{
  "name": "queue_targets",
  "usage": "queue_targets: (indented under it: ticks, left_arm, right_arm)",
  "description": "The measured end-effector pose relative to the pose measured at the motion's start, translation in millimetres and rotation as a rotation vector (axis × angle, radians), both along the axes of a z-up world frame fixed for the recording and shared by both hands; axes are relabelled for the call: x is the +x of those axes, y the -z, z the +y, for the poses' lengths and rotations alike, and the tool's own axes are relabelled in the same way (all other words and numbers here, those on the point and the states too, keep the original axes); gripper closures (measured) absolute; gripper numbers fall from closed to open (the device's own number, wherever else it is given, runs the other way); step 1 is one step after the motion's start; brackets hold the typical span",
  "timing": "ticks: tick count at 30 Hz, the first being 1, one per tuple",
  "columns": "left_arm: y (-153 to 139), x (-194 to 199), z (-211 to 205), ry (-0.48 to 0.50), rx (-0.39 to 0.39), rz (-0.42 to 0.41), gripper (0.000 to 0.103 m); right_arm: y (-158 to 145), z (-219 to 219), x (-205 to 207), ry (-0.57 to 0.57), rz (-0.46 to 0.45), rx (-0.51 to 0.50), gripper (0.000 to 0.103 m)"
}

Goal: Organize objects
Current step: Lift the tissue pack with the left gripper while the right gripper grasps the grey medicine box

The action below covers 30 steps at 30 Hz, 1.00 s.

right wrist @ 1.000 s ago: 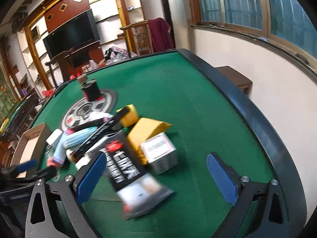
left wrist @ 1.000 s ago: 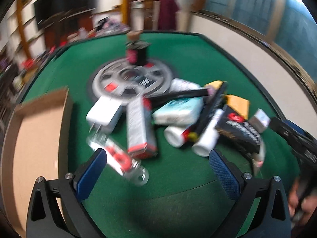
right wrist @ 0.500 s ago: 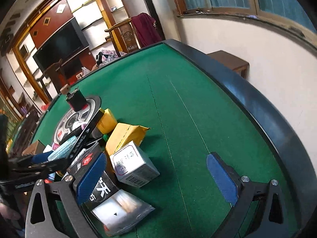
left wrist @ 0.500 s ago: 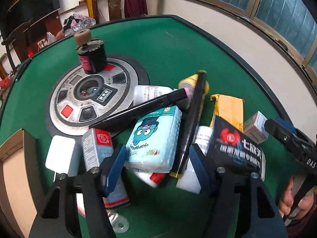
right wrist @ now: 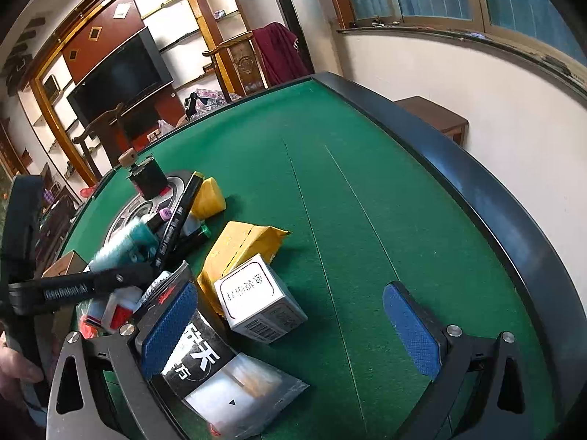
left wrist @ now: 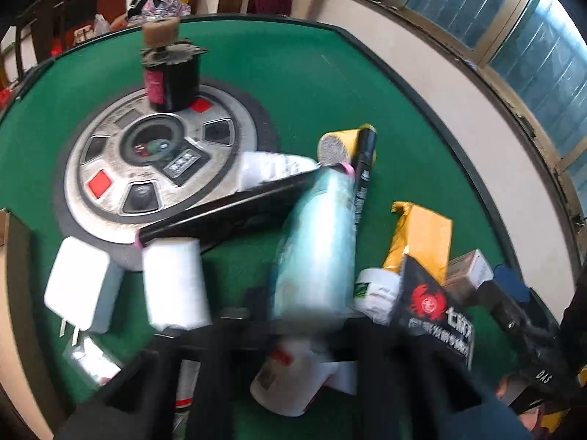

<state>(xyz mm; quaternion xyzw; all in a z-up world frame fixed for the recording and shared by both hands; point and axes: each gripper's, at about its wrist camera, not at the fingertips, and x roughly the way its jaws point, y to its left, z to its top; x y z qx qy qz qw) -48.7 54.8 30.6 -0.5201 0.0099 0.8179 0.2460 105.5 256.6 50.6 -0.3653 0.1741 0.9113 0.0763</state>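
A heap of small goods lies on the green felt table (right wrist: 348,190). My left gripper (left wrist: 304,315) is shut on a pale blue tissue pack (left wrist: 319,242) and holds it tilted up above the heap; it also shows in the right wrist view (right wrist: 121,249). My right gripper (right wrist: 293,326) is open and empty, with its fingers either side of a small white box (right wrist: 256,297). A black snack pouch (right wrist: 205,363) lies under its left finger. A yellow packet (right wrist: 242,242) lies behind the box.
A round grey disc (left wrist: 154,161) carries a black cylinder (left wrist: 172,77). A white charger (left wrist: 80,289), a white box (left wrist: 176,282), black pens (left wrist: 363,179), white bottles and a cardboard box edge (left wrist: 11,256) surround the heap. The table rim (right wrist: 477,190) runs along the right.
My left gripper closed on the tissue pack and raised it, tilting it on end. My right gripper moved a little nearer to the white box.
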Motion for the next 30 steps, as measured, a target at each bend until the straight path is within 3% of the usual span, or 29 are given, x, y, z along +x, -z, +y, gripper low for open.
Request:
queue_targets:
  ticks: [9, 15, 18, 21, 25, 30]
  left_arm:
    - [-32.8, 52.0, -46.6, -0.077, 0.116, 0.111, 0.092]
    - [-78.2, 115.0, -109.2, -0.157, 0.164, 0.269, 0.092]
    - [-89.9, 145.4, -146.9, -0.198, 0.158, 0.326, 0.092]
    - [-88.9, 161.1, -177.6, -0.248, 0.179, 0.331, 0.092]
    - [-81.5, 176.0, -204.7, -0.301, 0.205, 0.335, 0.092]
    - [-68.3, 186.7, -236.9, -0.354, 0.235, 0.313, 0.092]
  right_arm:
    - [2.7, -3.1, -1.0, 0.003, -0.015, 0.028, 0.000]
    - [-9.2, -12.1, 4.0, 0.002, 0.008, 0.094, 0.000]
    - [-38.0, -40.5, 11.9, -0.093, 0.058, 0.128, 0.000]
    - [-67.1, -83.0, 2.9, -0.268, 0.087, 0.100, 0.000]
    - [-65.0, -143.1, -51.9, -0.465, -0.059, -0.041, 0.000]
    - [-28.1, -201.8, -107.0, -0.491, -0.239, 0.072, 0.004]
